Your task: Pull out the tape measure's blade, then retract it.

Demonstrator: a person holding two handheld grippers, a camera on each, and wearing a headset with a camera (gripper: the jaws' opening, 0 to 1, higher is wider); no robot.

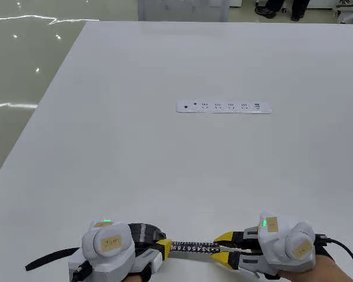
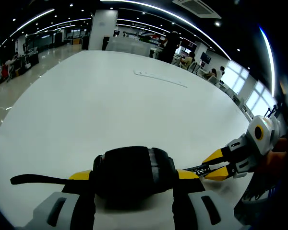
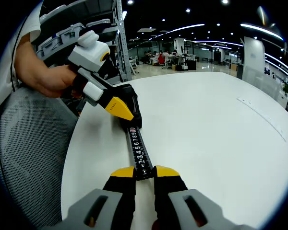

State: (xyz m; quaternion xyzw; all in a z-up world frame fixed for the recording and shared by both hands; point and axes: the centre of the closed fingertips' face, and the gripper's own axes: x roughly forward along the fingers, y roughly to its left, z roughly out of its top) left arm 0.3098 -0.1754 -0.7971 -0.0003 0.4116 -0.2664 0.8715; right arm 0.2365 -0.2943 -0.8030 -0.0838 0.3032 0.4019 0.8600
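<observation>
A black tape measure [image 2: 133,175] sits at the near edge of the white table, and my left gripper [image 2: 134,176] is shut on its case. In the head view the case [image 1: 142,234] shows between the yellow tips of that gripper [image 1: 159,249]. A short length of black blade with white numbers [image 1: 193,248] runs from the case to my right gripper [image 1: 225,247], which is shut on the blade's end. The right gripper view shows the blade [image 3: 138,152] leading from my jaws [image 3: 144,172] back to the case [image 3: 130,108]. A black wrist strap [image 1: 47,259] trails left.
A white power strip [image 1: 223,107] lies flat at the middle of the table [image 1: 165,158]. The table's left edge borders a glossy floor [image 1: 17,70]. A mesh chair back [image 3: 24,158] sits close by the near edge. People and desks stand far off.
</observation>
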